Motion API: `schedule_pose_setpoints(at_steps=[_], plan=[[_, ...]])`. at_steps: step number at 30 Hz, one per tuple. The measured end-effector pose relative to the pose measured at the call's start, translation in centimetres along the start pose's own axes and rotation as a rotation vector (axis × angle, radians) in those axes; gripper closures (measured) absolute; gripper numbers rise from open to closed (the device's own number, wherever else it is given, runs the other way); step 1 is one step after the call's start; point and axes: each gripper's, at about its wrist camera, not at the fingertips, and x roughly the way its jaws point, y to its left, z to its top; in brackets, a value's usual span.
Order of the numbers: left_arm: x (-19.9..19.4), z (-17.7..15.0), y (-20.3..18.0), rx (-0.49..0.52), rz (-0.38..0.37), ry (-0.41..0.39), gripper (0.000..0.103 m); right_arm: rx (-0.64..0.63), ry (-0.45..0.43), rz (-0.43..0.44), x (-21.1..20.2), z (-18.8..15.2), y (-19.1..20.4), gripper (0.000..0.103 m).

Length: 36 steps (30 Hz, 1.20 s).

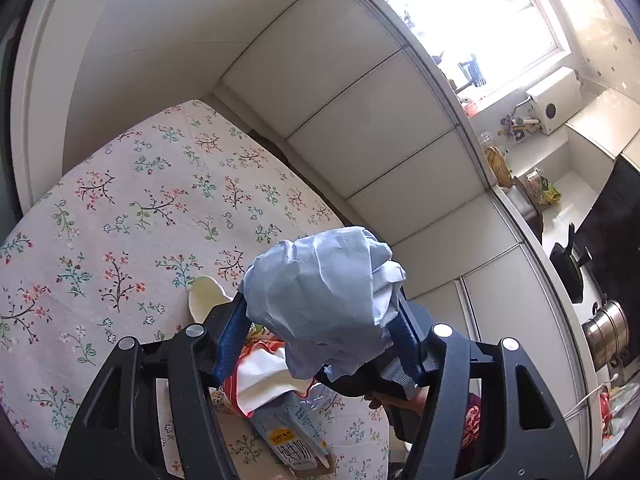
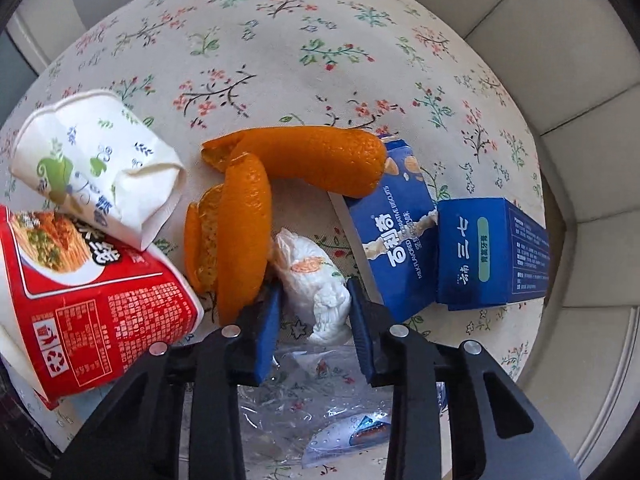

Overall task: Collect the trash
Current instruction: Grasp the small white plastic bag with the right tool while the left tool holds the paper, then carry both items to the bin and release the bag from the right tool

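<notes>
My left gripper (image 1: 320, 308) is shut on a crumpled light-blue paper (image 1: 320, 292) and holds it above the floral table (image 1: 120, 220). Under it lie a milk carton (image 1: 288, 436) and a red-and-white wrapper (image 1: 260, 380). My right gripper (image 2: 314, 300) is open, its blue fingers (image 2: 266, 328) on either side of a crumpled white tissue wad (image 2: 316, 284) on the table. Orange peels (image 2: 256, 200) lie just left of it. Whether the fingers touch the tissue I cannot tell.
A red instant-noodle cup (image 2: 84, 300) and a crushed paper cup (image 2: 92, 164) lie at the left. Two blue boxes (image 2: 400, 232) (image 2: 488, 252) lie at the right. A clear plastic wrapper (image 2: 312, 420) lies under my right gripper. White cabinets (image 1: 380, 120) and a kitchen counter (image 1: 560, 208) stand beyond the table.
</notes>
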Motion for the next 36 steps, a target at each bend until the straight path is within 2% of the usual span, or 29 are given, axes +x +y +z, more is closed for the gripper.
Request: schedule_pose_setpoints(at_steps=[4,10,19,28,36], plan=[[0.2,-0.1,0.0,0.004,0.015,0.001,0.043,0.024,-0.035,-0.002,-0.5,-0.7,0.4,0.074],[0.3,-0.1,0.1,0.006,0.047,-0.007,0.043,0.099,-0.139,0.004,-3.2,-1.8,0.1,0.074],[0.9,-0.7,-0.3,0.033,0.103,-0.023,0.043,0.230,-0.357,0.025,-9.0,-2.9,-1.0,0.074],[1.1,-2.8,-2.5,0.106,0.133,-0.062,0.043,0.350,-0.588,-0.018,-13.5,-7.4,-1.6,0.073],[1.1,-4.2,-5.2,0.175,0.176,-0.108,0.043,0.464,-0.693,-0.082,-15.3,-11.9,-3.1,0.073]])
